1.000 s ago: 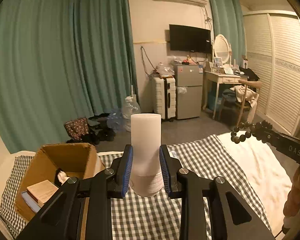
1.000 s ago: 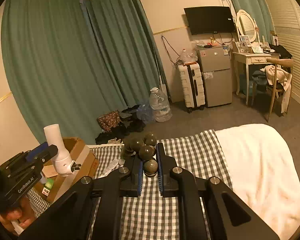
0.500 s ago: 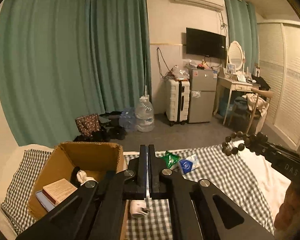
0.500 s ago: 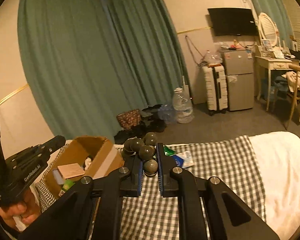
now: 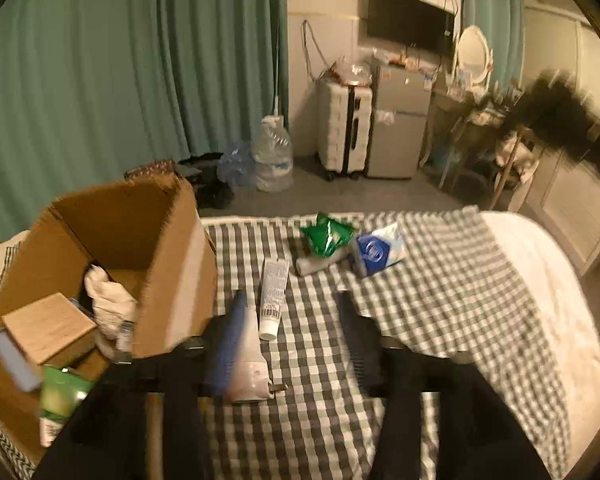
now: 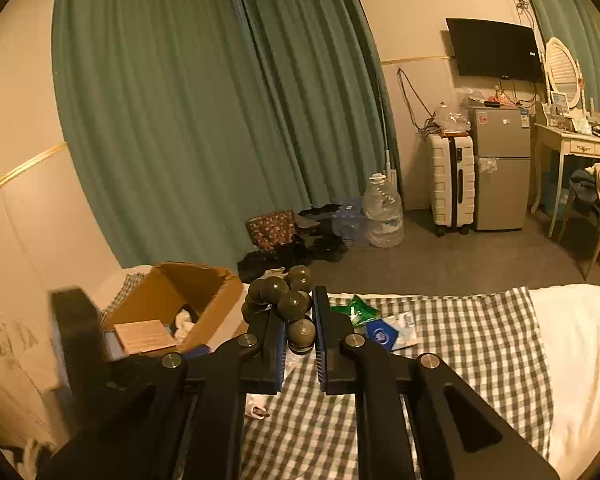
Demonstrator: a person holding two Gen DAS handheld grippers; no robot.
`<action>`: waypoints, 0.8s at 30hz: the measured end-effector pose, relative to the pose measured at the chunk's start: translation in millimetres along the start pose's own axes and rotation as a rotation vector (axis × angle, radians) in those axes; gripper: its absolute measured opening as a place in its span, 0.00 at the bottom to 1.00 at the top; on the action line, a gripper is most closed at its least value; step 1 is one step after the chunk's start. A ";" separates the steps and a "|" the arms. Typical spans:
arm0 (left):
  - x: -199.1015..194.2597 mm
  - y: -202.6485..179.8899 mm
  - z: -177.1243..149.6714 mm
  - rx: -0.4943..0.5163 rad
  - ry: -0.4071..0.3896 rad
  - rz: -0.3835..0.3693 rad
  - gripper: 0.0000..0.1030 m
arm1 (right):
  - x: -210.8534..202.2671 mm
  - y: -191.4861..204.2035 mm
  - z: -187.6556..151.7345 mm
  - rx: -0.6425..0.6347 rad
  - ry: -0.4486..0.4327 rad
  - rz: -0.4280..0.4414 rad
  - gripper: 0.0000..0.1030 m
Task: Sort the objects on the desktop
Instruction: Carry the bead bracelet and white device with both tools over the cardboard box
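Cardboard box [image 5: 168, 264]: stands open at the left edge of the checked cloth [image 5: 440, 280], already holding a wooden block [image 5: 48, 326] and white wad.
Bead string [image 6: 290, 300]: dark olive beads, clamped between the right gripper [image 6: 300, 340] pads, which are nearly closed on the lowest bead; the rest bunch above the fingertips.
Right pose: level, pointing across the bed, box ahead to its left.
Left gripper [image 5: 296, 344]: jaws wide apart, gripping nothing; a white plug-in device [image 5: 250, 364] lies on the cloth touching its left finger.
Doing it well, I judge: carry the beads over the box mouth, clear of the near wall, before releasing.
Still loose: white tube [image 5: 273, 292], green packet [image 5: 326, 236], blue tissue pack [image 5: 376, 249].
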State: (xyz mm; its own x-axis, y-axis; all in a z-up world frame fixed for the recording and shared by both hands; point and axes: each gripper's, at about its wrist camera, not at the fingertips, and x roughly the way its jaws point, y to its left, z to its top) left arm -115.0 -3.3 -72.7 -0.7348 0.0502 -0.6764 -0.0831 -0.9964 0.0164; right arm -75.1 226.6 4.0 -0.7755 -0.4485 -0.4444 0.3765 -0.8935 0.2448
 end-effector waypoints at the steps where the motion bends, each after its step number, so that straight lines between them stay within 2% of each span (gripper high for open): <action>1: 13.6 -2.5 -5.9 0.002 0.014 0.009 0.68 | 1.8 -2.0 3.3 0.003 0.001 -0.005 0.11; 8: 85.7 -5.7 -50.3 0.033 0.192 0.099 0.70 | 12.6 -30.7 9.3 0.036 0.021 -0.042 0.11; 11: 93.9 -14.7 -61.3 0.081 0.158 0.203 0.77 | 17.5 -35.9 9.6 0.048 0.032 -0.036 0.11; 13: 102.3 -24.1 -69.6 0.141 0.159 0.235 0.93 | 20.6 -34.6 9.3 0.042 0.041 -0.031 0.11; 15: 110.1 -27.7 -75.3 0.168 0.166 0.284 1.00 | 22.3 -32.0 7.8 0.039 0.050 -0.014 0.11; 16: 112.7 -25.5 -76.5 0.152 0.160 0.294 1.00 | 21.9 -27.6 8.1 0.035 0.048 -0.008 0.11; 20: 117.4 -10.6 -75.2 0.081 0.189 0.290 1.00 | 20.0 -5.6 17.9 0.010 0.031 0.032 0.11; 24: 123.2 3.5 -77.6 0.010 0.246 0.216 1.00 | 16.7 30.5 35.7 -0.052 0.008 0.098 0.11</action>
State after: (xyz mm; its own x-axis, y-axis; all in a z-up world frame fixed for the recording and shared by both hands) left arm -153.6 -5.9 -213.1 -0.5516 -0.1819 -0.8140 0.0493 -0.9813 0.1859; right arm -94.7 192.7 34.8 -0.7296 -0.5336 -0.4277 0.4763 -0.8453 0.2422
